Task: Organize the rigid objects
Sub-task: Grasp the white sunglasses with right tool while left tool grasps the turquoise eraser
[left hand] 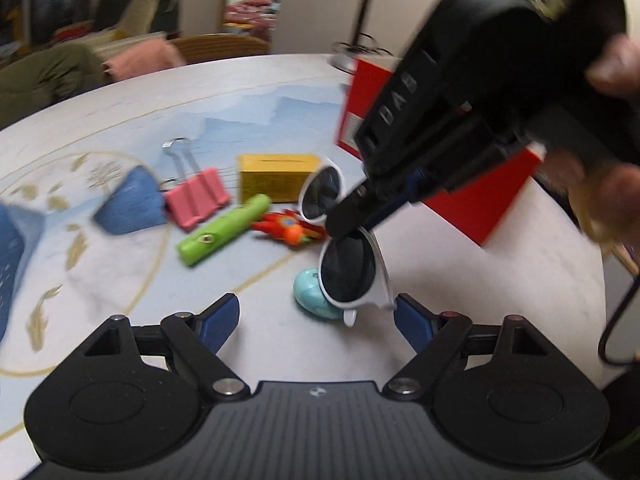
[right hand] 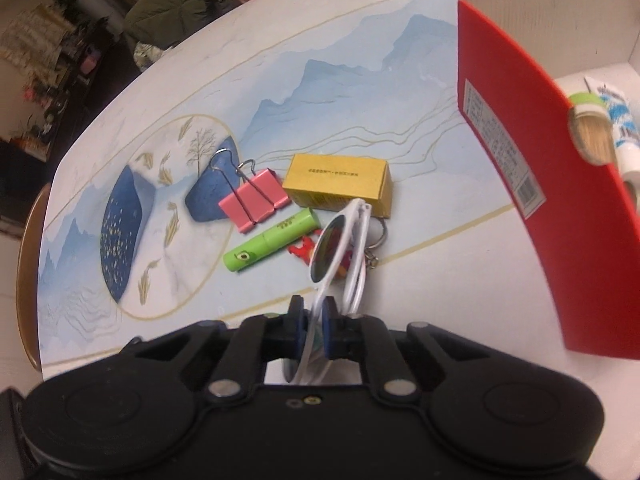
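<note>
My right gripper (right hand: 314, 330) is shut on white-framed sunglasses (right hand: 340, 248) at the bridge and holds them above the table; both show in the left wrist view, gripper (left hand: 352, 216) and sunglasses (left hand: 348, 268). My left gripper (left hand: 316, 320) is open and empty, low over the table just in front of the hanging sunglasses. On the table lie a pink binder clip (right hand: 256, 198), a yellow box (right hand: 340, 184), a green tube (right hand: 272, 244), a red keychain toy (right hand: 304, 250) and a turquoise egg (left hand: 312, 294).
A red cardboard box (right hand: 520, 140) stands open at the right, holding a brush (right hand: 592, 136) and a white tube (right hand: 620, 128). The round table (right hand: 360, 60) has a blue painted landscape. Chairs and clutter stand beyond its far edge.
</note>
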